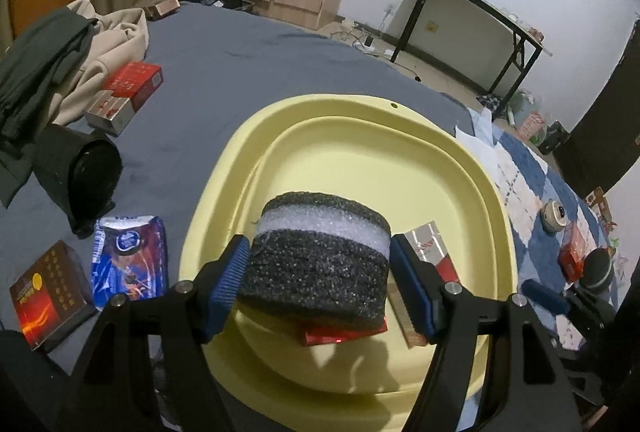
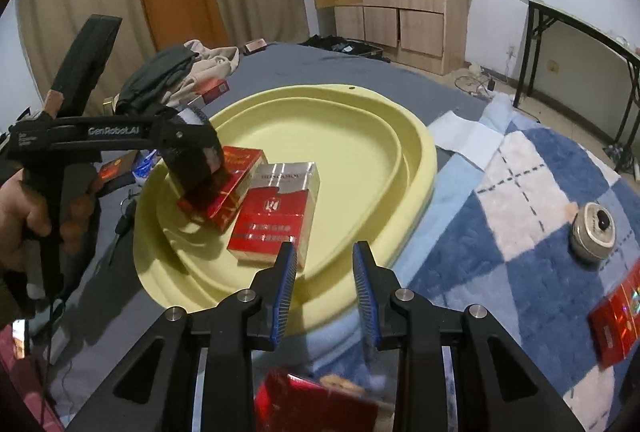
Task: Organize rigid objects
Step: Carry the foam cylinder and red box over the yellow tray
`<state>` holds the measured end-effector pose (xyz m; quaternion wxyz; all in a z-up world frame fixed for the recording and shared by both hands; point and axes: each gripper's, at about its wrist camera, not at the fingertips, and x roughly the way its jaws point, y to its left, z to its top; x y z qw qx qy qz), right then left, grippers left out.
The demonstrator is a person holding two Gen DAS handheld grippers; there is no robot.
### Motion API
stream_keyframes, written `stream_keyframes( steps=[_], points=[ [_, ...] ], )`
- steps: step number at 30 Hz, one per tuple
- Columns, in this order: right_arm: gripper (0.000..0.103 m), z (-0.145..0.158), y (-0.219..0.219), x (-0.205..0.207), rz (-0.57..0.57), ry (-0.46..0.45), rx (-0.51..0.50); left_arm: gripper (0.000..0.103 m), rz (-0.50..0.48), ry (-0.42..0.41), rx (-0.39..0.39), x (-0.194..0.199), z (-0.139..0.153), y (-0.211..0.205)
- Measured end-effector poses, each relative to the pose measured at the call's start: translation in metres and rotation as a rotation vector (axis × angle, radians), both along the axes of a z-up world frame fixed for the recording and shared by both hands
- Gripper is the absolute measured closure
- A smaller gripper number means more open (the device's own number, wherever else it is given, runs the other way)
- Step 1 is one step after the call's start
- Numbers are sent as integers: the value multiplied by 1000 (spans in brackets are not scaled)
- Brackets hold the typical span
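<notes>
Fingers (image 1: pixel 232 264) of the left gripper (image 1: pixel 320 272) press on both sides of a round foam block (image 1: pixel 320 256), dark with a white band, and hold it low over the yellow tray (image 1: pixel 360 136). Under the block lies a red box (image 2: pixel 226 188), and the block looks to rest on it or hang just above; I cannot tell which. Beside that box, nearer the tray's front rim, lies a red and silver cigarette pack (image 2: pixel 276 208), flat and face up. A hand (image 2: pixel 24 216) grips the left gripper's handle at the tray's left side.

The right gripper (image 2: pixel 325 284) hangs over the tray's near rim with its fingers (image 2: pixel 286 284) narrowly apart and nothing between them; its left finger overlaps the pack's near corner in the right wrist view, though contact cannot be told.

The tray sits on a bed with a grey sheet (image 1: pixel 224 56). Left of the tray lie a blue snack packet (image 1: pixel 130 260), a dark box with orange print (image 1: pixel 44 296), a black cylinder (image 1: pixel 86 180) on its side, and farther back a red carton (image 1: pixel 128 88) near piled clothes (image 1: pixel 60 56). Right of the tray, on a blue and white checked blanket (image 2: pixel 520 212), sit a small round tin (image 2: pixel 594 232) and another red pack (image 2: pixel 616 320).
</notes>
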<state>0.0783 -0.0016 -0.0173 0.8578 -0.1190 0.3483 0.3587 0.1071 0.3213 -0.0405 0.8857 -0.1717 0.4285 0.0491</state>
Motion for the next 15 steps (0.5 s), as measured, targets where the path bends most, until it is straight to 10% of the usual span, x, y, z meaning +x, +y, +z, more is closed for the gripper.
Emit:
stream_keyframes(
  steps=[3,7,15],
  points=[
    [22,14,-28,-17,-28,-7,58,31,-7,0,3,-3,3,-2],
    [1,25,-65,-45,11,-58,40,31,-8,7,-1,-7,7,-2],
    [0,0,-94,-70,-235,156,79,31,7,5,-21,-5,12,-22]
  ],
)
